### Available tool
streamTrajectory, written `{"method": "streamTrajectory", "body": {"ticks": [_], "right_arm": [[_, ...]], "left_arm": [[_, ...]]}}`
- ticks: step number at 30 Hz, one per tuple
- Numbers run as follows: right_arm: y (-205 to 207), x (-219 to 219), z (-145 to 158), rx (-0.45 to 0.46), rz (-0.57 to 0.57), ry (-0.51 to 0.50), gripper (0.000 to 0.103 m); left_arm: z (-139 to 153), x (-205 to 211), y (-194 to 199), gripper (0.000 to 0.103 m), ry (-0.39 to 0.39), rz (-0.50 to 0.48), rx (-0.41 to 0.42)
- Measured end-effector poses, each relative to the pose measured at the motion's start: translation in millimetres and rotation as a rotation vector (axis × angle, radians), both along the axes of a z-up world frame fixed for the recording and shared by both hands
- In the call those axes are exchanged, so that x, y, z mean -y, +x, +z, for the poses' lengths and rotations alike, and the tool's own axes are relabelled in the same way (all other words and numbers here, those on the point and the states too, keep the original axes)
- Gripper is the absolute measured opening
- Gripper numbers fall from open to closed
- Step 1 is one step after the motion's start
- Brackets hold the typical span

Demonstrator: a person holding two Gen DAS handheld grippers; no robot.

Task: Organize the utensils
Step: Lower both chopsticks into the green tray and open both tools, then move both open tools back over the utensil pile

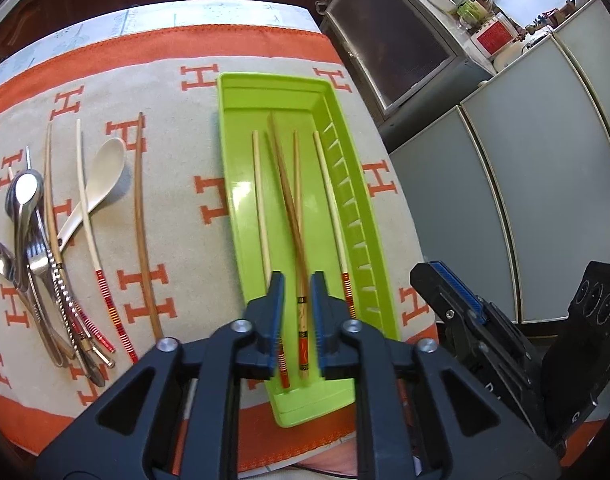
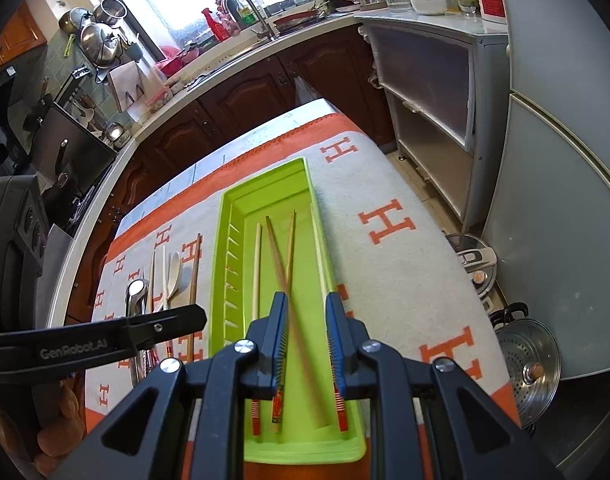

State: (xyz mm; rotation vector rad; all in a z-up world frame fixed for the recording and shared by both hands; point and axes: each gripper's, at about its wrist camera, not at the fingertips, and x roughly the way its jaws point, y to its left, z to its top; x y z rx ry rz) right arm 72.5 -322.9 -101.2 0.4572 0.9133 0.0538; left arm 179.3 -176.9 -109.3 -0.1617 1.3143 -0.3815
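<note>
Crossed chopsticks in tray, seemingly below left tool.

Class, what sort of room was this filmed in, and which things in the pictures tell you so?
Most likely a home kitchen. A sink with a tap sits under the window, steel pots hang by the wall, and a green tray holding chopsticks lies on a cloth-covered table.

Table under an orange-and-beige cloth

The table is covered by a cloth printed with H letters. On the cloth lie a green tray, a white spoon, loose chopsticks and a heap of metal cutlery.
</note>
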Motion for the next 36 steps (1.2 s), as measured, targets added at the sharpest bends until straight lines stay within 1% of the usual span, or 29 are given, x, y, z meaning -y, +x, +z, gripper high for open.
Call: {"method": "streamTrajectory", "body": {"ticks": [1,3,4,9,14,20,28,36], "right_arm": [[-0.7,-2.2,0.6,0.001,0.004,-0.002,0.019],[-0.8,-6.0,1.9,0.004,0.015,-0.004,0.019],[-1.5,-8.0,2.3,0.006,0.022,-0.004,0.019],[-1.9,-21.8,3.1,0.005,0.063,-0.010,0.019],[-0.7,-39.6,6.0,-0.004,0.102,-0.026,0.019],[-0.3,-60.4,10.9,-0.006,0.141,-0.042,0.019],[6.3,-90.9,12.2,-0.027,0.211,-0.073,0.019],[21.5,-118.3,8.2,-0.064,0.259,-0.084,0.019]], "left_arm": [[1.4,-3.3,-2.1,0.025,0.006,0.008,0.007],[4.4,-12.6,-6.5,0.032,0.019,0.025,0.025],[6.1,-17.8,-9.0,0.034,0.030,0.033,0.037],[9.5,-45.8,-20.8,0.035,0.089,0.067,0.077],[10.2,-80.1,-31.1,0.035,0.141,0.122,0.106],[12.7,-108.6,-39.5,0.035,0.208,0.161,0.158],[14.8,-132.2,-42.4,0.035,0.245,0.192,0.196],[8.0,-154.3,-38.2,0.035,0.268,0.226,0.206]]}}
